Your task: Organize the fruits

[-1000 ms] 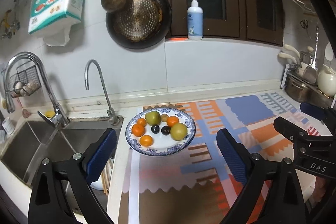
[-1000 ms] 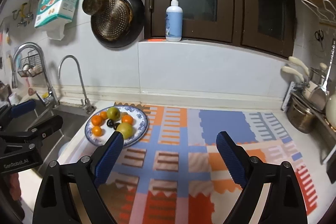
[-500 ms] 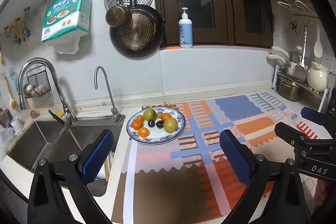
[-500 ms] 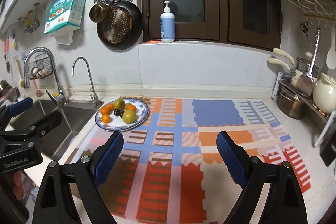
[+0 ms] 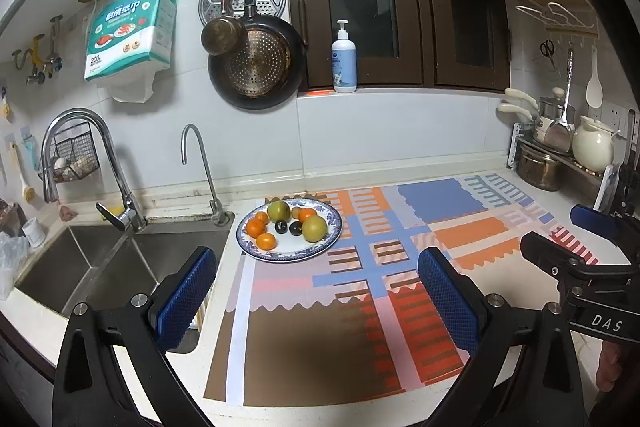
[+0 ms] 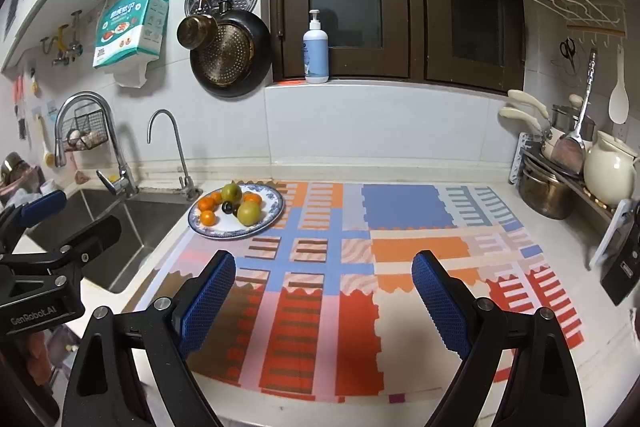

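A: Kitchen counter's patterned mat (image 5: 360, 291), fruits (image 5: 288, 225) piled on the plate (image 5: 324, 247) by the sink (image 5: 120, 267).

B: Both grippers, left gripper (image 5: 316, 291) and right gripper (image 6: 324, 291), are held wide apart, nothing gripped. Round, smooth fruit is probably best pinched gently across the middle.

Blue-and-white patterned plate (image 5: 327, 247) holds orange and green fruits on a striped multicolour mat (image 5: 404, 267).

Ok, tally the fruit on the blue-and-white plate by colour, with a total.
On the blue-and-white patterned plate:
Round orange fruits: 4
Yellow-green round fruits: 2
Small dark round fruits: 2
Small brownish fruit: 1
Total: 9
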The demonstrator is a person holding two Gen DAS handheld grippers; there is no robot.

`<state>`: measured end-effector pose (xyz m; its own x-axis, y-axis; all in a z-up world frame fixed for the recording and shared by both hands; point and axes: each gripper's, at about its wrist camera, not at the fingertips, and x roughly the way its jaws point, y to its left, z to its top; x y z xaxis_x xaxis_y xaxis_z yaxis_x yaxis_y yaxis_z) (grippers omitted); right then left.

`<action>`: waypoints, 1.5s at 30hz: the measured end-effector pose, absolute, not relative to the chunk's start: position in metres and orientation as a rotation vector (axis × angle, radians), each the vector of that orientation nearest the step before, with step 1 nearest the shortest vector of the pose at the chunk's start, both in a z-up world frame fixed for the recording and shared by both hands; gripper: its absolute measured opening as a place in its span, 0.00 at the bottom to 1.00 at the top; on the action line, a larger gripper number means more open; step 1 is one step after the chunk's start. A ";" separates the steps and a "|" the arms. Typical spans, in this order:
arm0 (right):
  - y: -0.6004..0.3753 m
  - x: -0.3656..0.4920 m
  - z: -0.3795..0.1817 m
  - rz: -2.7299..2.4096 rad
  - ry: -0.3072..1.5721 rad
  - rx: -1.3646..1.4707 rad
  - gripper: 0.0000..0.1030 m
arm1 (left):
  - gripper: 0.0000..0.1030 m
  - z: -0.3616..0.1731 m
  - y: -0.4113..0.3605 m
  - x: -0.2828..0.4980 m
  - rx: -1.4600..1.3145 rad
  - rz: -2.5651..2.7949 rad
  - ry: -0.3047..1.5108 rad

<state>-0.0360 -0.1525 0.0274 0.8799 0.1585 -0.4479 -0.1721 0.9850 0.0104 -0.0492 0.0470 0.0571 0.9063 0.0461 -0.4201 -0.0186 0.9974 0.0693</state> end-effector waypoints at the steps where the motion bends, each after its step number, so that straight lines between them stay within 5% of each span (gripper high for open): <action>1: -0.154 -0.037 0.027 0.172 0.463 -0.031 0.88 | 1.00 0.057 0.047 -0.050 0.064 0.034 0.435; 45: -0.172 -0.047 0.028 0.177 0.458 -0.024 0.88 | 1.00 0.054 0.036 -0.061 0.075 0.038 0.450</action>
<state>-0.0466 -0.1716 0.0282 0.8817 0.1646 -0.4421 -0.1753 0.9844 0.0168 -0.0609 0.0355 0.0543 0.8999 0.0533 -0.4329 -0.0204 0.9966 0.0804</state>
